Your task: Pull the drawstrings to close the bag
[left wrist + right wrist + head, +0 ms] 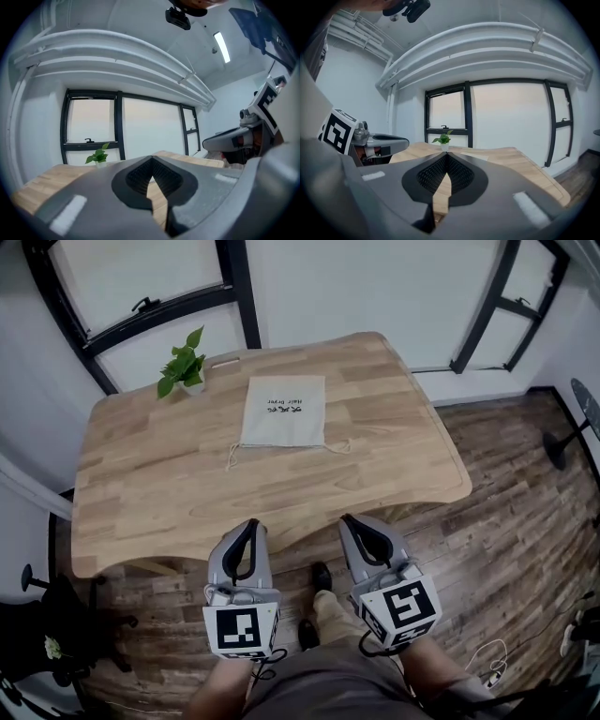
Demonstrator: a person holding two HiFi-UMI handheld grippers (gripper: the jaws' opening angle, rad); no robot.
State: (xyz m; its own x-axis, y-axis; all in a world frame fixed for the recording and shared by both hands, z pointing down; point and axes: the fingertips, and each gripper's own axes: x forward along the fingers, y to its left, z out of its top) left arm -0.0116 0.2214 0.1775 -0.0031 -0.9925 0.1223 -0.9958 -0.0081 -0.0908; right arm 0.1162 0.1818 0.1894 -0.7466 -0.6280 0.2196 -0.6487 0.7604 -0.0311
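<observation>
Bag (283, 411) flat on far half of worktop (141, 493), near plant (183, 367); mouth at near edge, left drawstring (232, 457) trailing off one corner, right drawstring (337, 446) off the other. Left gripper (251, 524) and right gripper (349, 519) held short of near worktop edge, well apart from bag; jaws together and empty on both, as confirmed in each gripper view. Task judged not yet begun. Open jaws before reaching: risk otherwise of closed tips merely shoving a drawstring across worktop. Approach low and pinch near drawstring ends; thin string lying flat, hence likely to slip out of jaws. Keep jaws off fabric: with cloth caught, whole bag dragged instead of mouth cinched. Pull both drawstrings outward together; with one-sided pull, light unanchored bag liable to slide or spin, possibly into plant. Avoid upward pull, likely cause of bag lifting off worktop. Contents of bag, if any, not discernible.
</observation>
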